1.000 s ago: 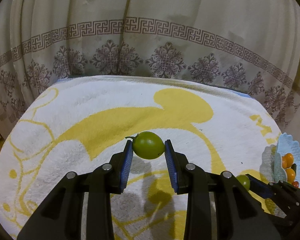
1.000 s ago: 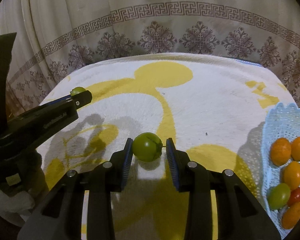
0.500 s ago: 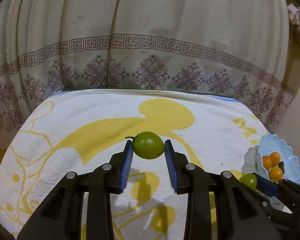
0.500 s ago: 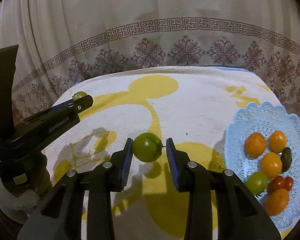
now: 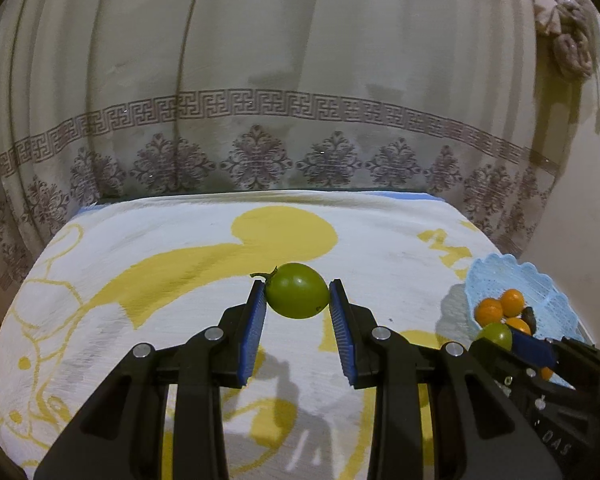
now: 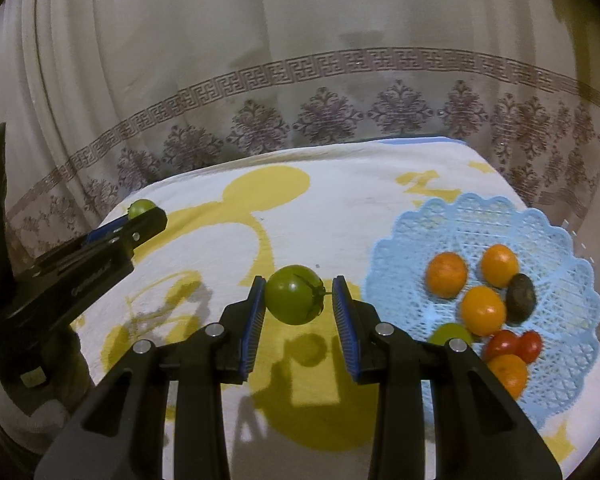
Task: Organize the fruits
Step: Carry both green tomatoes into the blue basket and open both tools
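A green tomato (image 5: 297, 290) rides clamped in the left gripper (image 5: 297, 298) above the towel-covered tabletop (image 5: 380, 240); the right gripper (image 6: 298, 296) pinches another tomato (image 6: 294, 294). Delivery is under way: next, carry both over the blue basket (image 6: 556, 240) at the right edge and release.

Three green tomatoes (image 6: 294, 300), five orange fruits (image 6: 447, 274), two red tomatoes (image 6: 502, 345), one avocado (image 6: 520, 298).

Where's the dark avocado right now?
In the right wrist view the dark avocado lies in the blue lace basket at the right, beside the orange fruits and above the red tomatoes.
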`<state>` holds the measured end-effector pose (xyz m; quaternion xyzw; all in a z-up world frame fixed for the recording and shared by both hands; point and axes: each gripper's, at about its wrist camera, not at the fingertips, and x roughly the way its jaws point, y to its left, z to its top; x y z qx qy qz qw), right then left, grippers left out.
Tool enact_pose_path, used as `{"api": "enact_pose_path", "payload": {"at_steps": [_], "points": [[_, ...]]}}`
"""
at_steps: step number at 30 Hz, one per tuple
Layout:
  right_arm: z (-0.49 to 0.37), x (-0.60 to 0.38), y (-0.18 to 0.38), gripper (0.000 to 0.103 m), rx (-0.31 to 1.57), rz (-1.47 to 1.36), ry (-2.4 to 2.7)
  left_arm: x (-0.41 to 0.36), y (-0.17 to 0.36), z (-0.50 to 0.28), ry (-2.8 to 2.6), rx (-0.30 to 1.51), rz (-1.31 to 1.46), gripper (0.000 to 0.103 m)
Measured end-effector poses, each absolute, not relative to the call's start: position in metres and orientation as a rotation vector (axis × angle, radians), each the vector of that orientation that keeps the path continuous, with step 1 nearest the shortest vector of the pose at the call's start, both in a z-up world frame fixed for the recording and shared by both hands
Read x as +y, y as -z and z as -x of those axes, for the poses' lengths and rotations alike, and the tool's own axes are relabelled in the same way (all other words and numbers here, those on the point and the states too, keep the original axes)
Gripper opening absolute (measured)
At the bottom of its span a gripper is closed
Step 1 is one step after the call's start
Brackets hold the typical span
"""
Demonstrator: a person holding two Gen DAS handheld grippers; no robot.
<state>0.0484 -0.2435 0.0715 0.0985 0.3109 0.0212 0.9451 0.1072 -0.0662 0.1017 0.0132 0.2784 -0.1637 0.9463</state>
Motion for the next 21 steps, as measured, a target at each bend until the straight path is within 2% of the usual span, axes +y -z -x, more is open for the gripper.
{"api": "enact_pose_path", "payload": {"at_steps": [21], "points": [[-0.010,-0.314,-0.064,0.035,0.631,-0.289,0.117,-0.111,-0.099,-0.073,0.454,0.561,-0.094,0.033]]}}
